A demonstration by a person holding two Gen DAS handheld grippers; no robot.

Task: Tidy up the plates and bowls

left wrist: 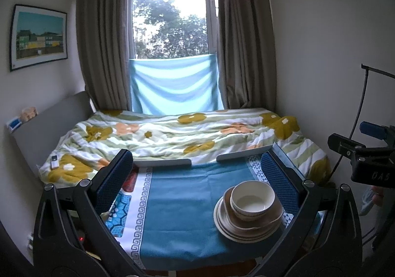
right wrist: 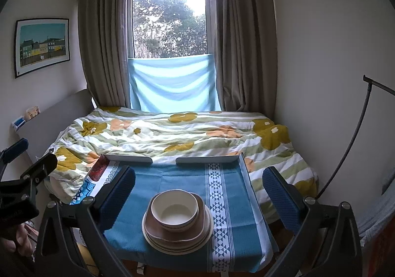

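Each hand-held gripper (left wrist: 197, 171) (right wrist: 198, 184) has a black frame, silver screws and blue textured finger pads (left wrist: 116, 175).

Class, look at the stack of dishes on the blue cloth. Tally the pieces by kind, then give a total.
Cream bowl: 1
Brown square plate: 1
Cream round plates: about 3; their rims overlap, so the count is uncertain
Total: about 5

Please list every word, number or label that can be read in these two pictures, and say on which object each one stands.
"DAS", faint raised letters: on the black body of the right gripper, seen at the right edge of the left wrist view.
Framed picture on the wall: a small mark in its bottom corner, too small to read.
Blue and white box on the headboard: blurred, not readable.
Bowl, plates, tablecloth: patterns only, no text.
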